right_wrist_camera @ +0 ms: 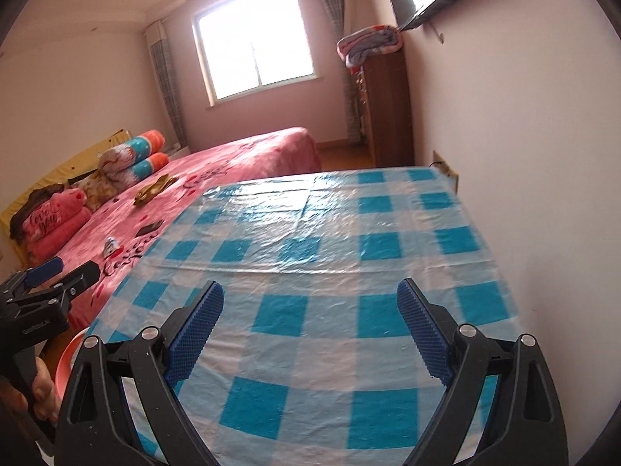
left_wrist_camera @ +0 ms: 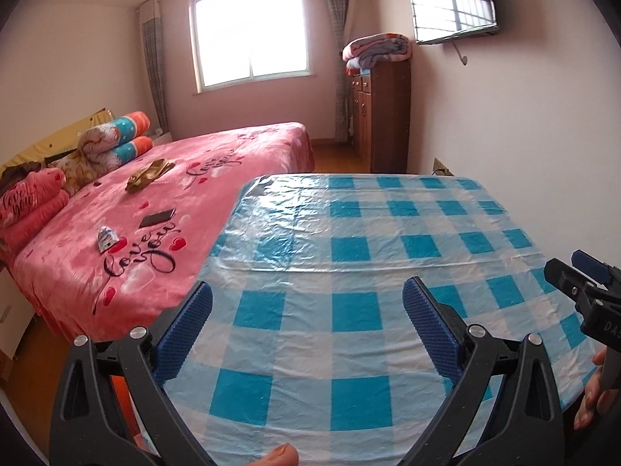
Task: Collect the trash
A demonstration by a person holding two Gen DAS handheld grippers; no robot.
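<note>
left wrist view is showing the crumpled wrapper (left_wrist_camera: 106, 237) lying on the bed (left_wrist_camera: 217, 163), up-left of the nearer left hand-held gripper (left_wrist_camera: 306, 330), both hand-held grippers hovering released over the counter (left_wrist_camera: 349, 233).

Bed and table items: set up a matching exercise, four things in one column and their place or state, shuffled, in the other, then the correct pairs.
Things:
1. crumpled wrapper
2. phone
3. folded blanket
4. left gripper

Places or states:
A. on top of the wooden cabinet
B. open, above the blue checked tablecloth
C. on the pink bedspread, nearest the foot-end edge
D. lying flat on the bedspread, between the wrapper and the olive cloth

Pairs: 1-C, 2-D, 3-A, 4-B
</note>
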